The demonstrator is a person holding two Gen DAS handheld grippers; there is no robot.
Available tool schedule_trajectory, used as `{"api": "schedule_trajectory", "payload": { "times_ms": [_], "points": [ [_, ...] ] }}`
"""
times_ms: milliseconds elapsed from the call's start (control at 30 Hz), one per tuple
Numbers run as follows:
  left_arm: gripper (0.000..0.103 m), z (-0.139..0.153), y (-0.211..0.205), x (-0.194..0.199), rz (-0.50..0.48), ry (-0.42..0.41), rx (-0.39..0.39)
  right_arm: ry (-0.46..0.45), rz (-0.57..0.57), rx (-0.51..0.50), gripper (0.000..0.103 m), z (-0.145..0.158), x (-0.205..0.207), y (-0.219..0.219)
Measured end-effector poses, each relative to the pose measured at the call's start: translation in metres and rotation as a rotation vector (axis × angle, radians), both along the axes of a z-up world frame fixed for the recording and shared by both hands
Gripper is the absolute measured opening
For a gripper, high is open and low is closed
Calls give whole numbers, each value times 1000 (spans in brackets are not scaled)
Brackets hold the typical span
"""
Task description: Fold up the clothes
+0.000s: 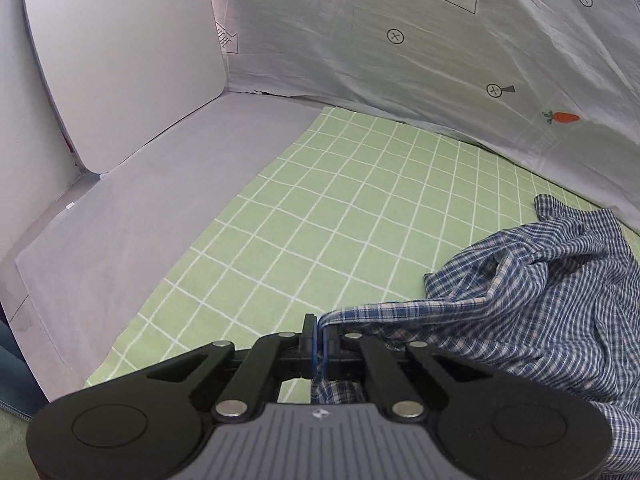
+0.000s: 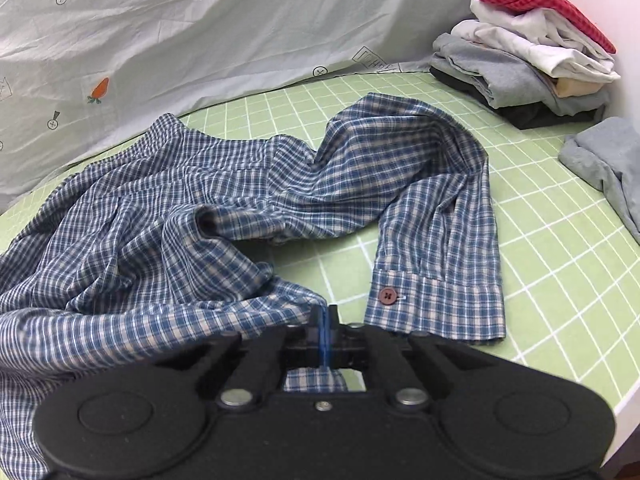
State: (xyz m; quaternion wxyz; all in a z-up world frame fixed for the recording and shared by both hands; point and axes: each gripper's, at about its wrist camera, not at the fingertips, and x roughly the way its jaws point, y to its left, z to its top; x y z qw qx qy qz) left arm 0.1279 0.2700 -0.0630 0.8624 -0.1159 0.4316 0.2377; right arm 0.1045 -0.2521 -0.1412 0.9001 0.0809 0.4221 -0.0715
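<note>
The left gripper point(image 1: 319, 334) sits at the bottom middle of the left wrist view. Its jaws are pinched tight on an edge of the blue checked shirt point(image 1: 552, 312) — a bit of the cloth pokes out behind the jaws too. From the pinch, the shirt runs off to the right and lies in a crumpled heap in the lower right of that view. It rests on a green cloth with white squares point(image 1: 320, 216). A plain grey surface point(image 1: 120, 220) fills the left side, with a white board point(image 1: 120, 60) standing up at the upper left. A pale sheet with carrot pictures point(image 1: 440, 40) hangs across the top right.

In the right wrist view, the right gripper point(image 2: 325, 334) is at the bottom middle, and its jaws are squeezed closed on another edge of the same shirt point(image 2: 160, 208). The shirt spreads over the left and middle of the frame, all wrinkled. One sleeve point(image 2: 436, 200) bends round to the right and comes back down — its cuff, with a dark red button point(image 2: 387, 295), lies flat just right of the gripper. In the upper right is a pile of folded clothes point(image 2: 520, 64) with a red checked one point(image 2: 540, 4) on top. A loose grey garment point(image 2: 608, 164) lies at the right edge, below the pile.
</note>
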Motion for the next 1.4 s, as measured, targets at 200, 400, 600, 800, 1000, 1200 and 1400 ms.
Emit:
{"api": "schedule_trajectory", "payload": {
  "times_ms": [200,400,600,800,1000,1200,1400],
  "points": [
    [44,-29,-15,-15,-39,81,-96,53,20,3,47,-9,-4,12],
    [50,-64,-34,-58,8,176,-179,108,40,30,65,-17,-19,18],
    [42,-75,-58,-74,-53,180,-153,148,6,69,54,-28,-30,15],
    [1,-65,-73,-84,-71,161,-59,92,1,72,1,-18,-43,11],
    [1,-37,-43,-107,28,167,-43,58,-65,57,1,5,-61,-6],
    [27,-33,-45,-109,14,142,-66,142,-64,28,20,-9,-55,0],
    [61,1,-71,-84,-78,24,-45,6,34,-83,72,18,-32,11]
  ]
}}
